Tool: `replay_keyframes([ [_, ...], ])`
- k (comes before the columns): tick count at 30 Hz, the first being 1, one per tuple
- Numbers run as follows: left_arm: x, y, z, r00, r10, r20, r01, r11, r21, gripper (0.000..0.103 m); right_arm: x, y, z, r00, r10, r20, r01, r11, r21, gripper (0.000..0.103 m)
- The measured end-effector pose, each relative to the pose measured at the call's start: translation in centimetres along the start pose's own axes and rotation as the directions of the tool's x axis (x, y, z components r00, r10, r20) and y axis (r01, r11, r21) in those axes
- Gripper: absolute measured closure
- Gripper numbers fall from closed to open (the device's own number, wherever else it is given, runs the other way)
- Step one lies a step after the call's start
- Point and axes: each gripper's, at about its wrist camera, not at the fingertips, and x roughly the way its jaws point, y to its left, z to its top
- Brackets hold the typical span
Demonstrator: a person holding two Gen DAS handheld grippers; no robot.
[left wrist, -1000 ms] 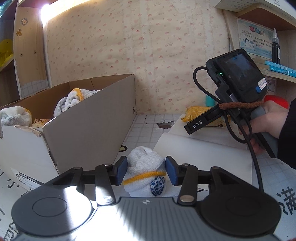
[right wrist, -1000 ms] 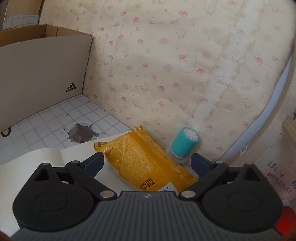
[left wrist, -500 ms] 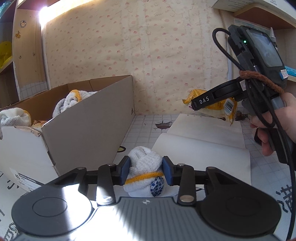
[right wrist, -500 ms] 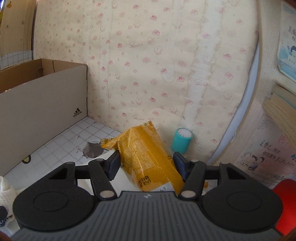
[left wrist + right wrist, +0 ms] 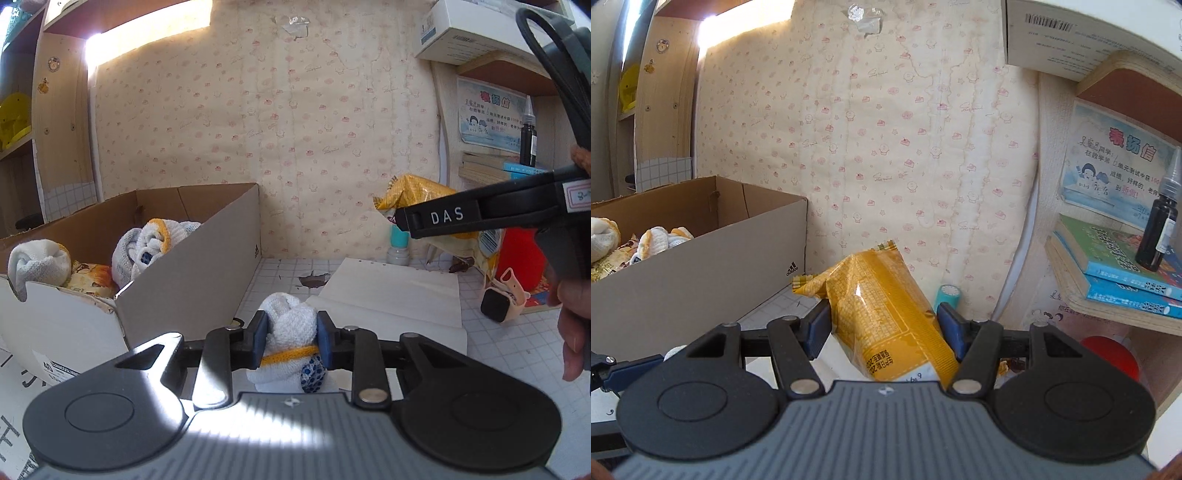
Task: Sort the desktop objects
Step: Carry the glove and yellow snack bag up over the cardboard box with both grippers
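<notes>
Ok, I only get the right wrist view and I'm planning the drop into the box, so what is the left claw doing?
Observer: The left claw is shut on a rolled white sock with a yellow band, just beside the cardboard box.
Operator: Is there anything on the desk that I can't see?
Observer: Yes, a smartwatch with a pale strap lies right of the white paper sheets.
Operator: Does my bag look clear of the desk?
Observer: From the left wrist view, the yellow snack bag looks lifted in your right claw, higher than the teal-capped bottle.
</notes>
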Motion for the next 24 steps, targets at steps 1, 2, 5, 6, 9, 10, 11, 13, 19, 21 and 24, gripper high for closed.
replay_keyframes([
  [1,-0.3,0.0,0.3,1.0,0.001,0.006,-0.001,1.0,0.0,0.074,-0.5,0.1,-0.1,1.0,-0.01,0.001,0.01,1.0,0.006,0.043],
  [2,-0.5,0.2,0.7,1.0,-0.006,0.005,0.006,1.0,-0.012,0.074,-1.0,0.0,-0.2,1.0,-0.017,-0.002,0.017,1.0,0.018,0.043],
  [5,-1.3,0.4,1.6,1.0,-0.007,0.013,0.007,1.0,-0.03,0.074,-2.5,0.2,-0.5,1.0,-0.03,0.004,0.029,0.999,0.036,0.043],
  [6,-1.7,0.5,2.0,1.0,-0.001,0.025,0.001,1.0,-0.028,0.074,-3.0,0.2,-0.5,0.999,-0.035,0.005,0.035,0.998,0.044,0.043],
  [9,-2.6,0.8,3.0,0.999,0.005,0.037,-0.004,0.999,-0.043,0.074,-4.7,0.4,-0.5,0.999,-0.044,0.023,0.043,0.997,0.058,0.043],
  [10,-3.0,1.0,3.4,0.999,0.013,0.046,-0.011,0.999,-0.045,0.074,-5.2,0.5,-0.5,0.999,-0.047,0.024,0.046,0.997,0.061,0.043],
  [11,-3.4,1.2,3.6,0.998,0.018,0.054,-0.016,0.999,-0.044,0.074,-5.7,0.6,-0.5,0.998,-0.047,0.029,0.045,0.997,0.068,0.043],
  [13,-4.1,1.5,4.3,0.998,0.018,0.066,-0.015,0.999,-0.051,0.074,-6.6,0.8,-0.4,0.998,-0.051,0.042,0.047,0.996,0.079,0.043],
  [19,-5.8,2.4,5.4,0.994,0.039,0.1,-0.033,0.998,-0.059,0.074,-8.2,2.1,0.3,0.997,-0.042,0.059,0.037,0.996,0.084,0.043],
  [21,-6.1,2.7,5.6,0.993,0.045,0.107,-0.038,0.997,-0.066,0.074,-8.6,2.7,0.7,0.997,-0.039,0.067,0.033,0.996,0.085,0.043],
  [24,-6.6,3.5,5.9,0.991,0.057,0.118,-0.049,0.996,-0.073,0.074,-8.8,3.6,1.3,0.996,-0.024,0.081,0.018,0.997,0.078,0.043],
])
